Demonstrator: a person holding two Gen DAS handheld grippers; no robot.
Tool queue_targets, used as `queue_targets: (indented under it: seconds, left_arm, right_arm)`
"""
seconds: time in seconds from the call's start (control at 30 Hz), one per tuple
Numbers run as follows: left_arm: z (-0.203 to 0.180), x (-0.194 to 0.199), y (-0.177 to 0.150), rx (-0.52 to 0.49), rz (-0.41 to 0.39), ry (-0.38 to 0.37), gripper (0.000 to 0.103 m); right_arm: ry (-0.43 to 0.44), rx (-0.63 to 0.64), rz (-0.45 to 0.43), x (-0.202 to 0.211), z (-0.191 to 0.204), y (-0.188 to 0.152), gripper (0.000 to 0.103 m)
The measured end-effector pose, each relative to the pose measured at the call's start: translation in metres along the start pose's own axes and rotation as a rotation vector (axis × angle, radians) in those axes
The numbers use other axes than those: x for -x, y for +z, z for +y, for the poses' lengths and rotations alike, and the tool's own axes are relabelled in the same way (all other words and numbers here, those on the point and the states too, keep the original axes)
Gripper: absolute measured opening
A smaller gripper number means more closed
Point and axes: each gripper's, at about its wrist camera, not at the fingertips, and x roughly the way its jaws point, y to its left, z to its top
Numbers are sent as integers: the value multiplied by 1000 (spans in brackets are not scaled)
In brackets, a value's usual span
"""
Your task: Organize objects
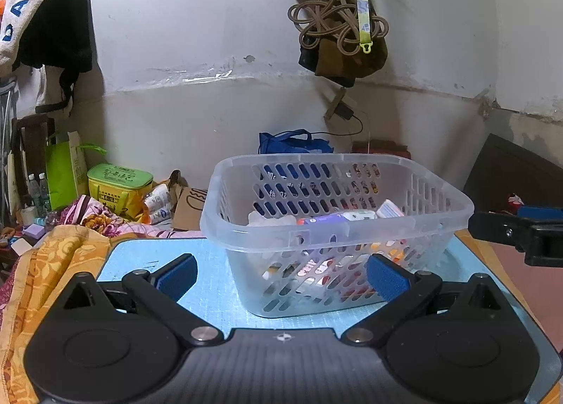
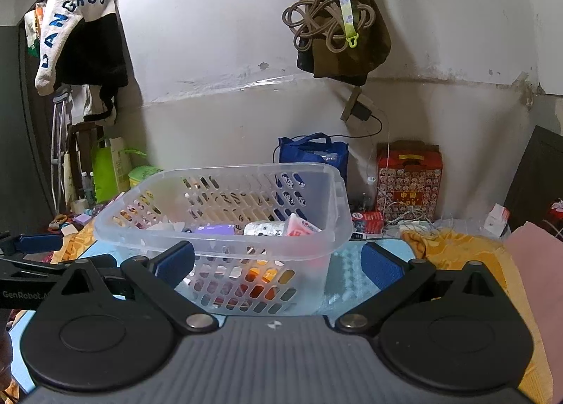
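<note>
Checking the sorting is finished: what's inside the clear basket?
The clear basket holds a purple box, a foil pack and a pink-white packet. Items beneath them are covered.

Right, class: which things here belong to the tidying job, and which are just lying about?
Part of the job:
clear basket
purple box in it
foil pack in it
blue mat
left gripper, right gripper, both open

Lying about:
blue bag
red box
green tin
</note>
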Motion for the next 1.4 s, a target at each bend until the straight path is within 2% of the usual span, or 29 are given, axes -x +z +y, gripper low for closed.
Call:
queue_targets:
  seconds: [0.33,1.4]
  left_arm:
    - [3,0,-1,6,4,-6,103]
    - [0,-2,-4,7,13,5,103]
  right_arm:
    - [0,42,5,-2,8,0,103]
    - [-5,61,-7,2,8,-1,103]
